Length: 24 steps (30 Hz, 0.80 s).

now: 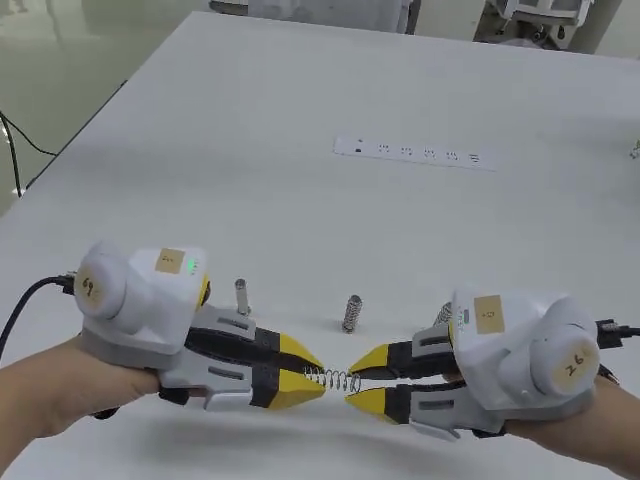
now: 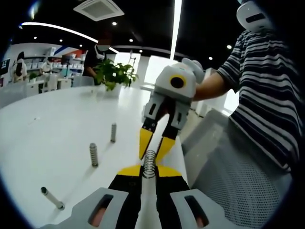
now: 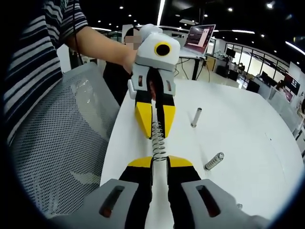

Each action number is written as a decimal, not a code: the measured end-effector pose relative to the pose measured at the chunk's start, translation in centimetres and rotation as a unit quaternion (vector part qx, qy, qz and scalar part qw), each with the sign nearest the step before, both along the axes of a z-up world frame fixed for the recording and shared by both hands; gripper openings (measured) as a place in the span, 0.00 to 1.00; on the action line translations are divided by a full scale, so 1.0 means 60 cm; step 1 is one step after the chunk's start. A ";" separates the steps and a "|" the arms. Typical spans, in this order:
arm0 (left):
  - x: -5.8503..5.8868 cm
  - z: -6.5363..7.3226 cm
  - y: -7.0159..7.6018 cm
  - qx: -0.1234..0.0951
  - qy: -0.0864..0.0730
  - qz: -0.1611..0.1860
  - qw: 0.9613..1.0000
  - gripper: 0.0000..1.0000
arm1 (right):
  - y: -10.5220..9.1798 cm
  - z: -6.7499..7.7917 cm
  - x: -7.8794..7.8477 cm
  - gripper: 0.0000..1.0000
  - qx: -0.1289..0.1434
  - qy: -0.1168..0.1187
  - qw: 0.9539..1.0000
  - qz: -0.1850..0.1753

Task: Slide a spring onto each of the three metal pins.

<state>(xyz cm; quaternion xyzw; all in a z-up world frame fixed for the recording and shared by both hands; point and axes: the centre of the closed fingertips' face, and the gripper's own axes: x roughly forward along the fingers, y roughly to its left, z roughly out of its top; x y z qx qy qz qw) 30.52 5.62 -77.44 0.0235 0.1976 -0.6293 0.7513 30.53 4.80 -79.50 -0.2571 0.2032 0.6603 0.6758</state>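
A small steel spring (image 1: pixel 338 380) hangs level just above the white table (image 1: pixel 300 130), stretched between my two grippers. My left gripper (image 1: pixel 315 380) is shut on its left end and my right gripper (image 1: pixel 357 385) is shut on its right end, yellow tips facing each other. In the left gripper view the spring (image 2: pixel 149 162) runs from my left gripper (image 2: pixel 143 171) to the right gripper (image 2: pixel 155 145). A bare metal pin (image 1: pixel 242 297) stands behind the left gripper. A pin wearing a spring (image 1: pixel 352 313) stands mid-table, and another sprung pin (image 1: pixel 442 315) peeks out behind the right gripper.
A white power strip (image 1: pixel 415 153) lies flat farther back on the table. A grey mesh chair (image 3: pixel 57 143) sits off the table's near edge. The person's striped sleeve (image 2: pixel 257 76) is close behind the right gripper.
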 end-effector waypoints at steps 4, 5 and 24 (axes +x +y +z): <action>0.002 -0.001 0.004 0.001 0.001 0.004 1.000 0.02 | 0.004 0.005 0.003 0.08 0.000 -0.005 1.000 0.002; 0.003 -0.001 0.005 0.002 0.001 0.005 1.000 0.02 | 0.005 0.009 0.004 0.08 0.004 -0.002 1.000 0.001; 0.004 -0.010 0.009 0.012 0.000 0.011 1.000 0.02 | 0.027 0.061 0.001 0.07 0.034 0.012 0.999 0.016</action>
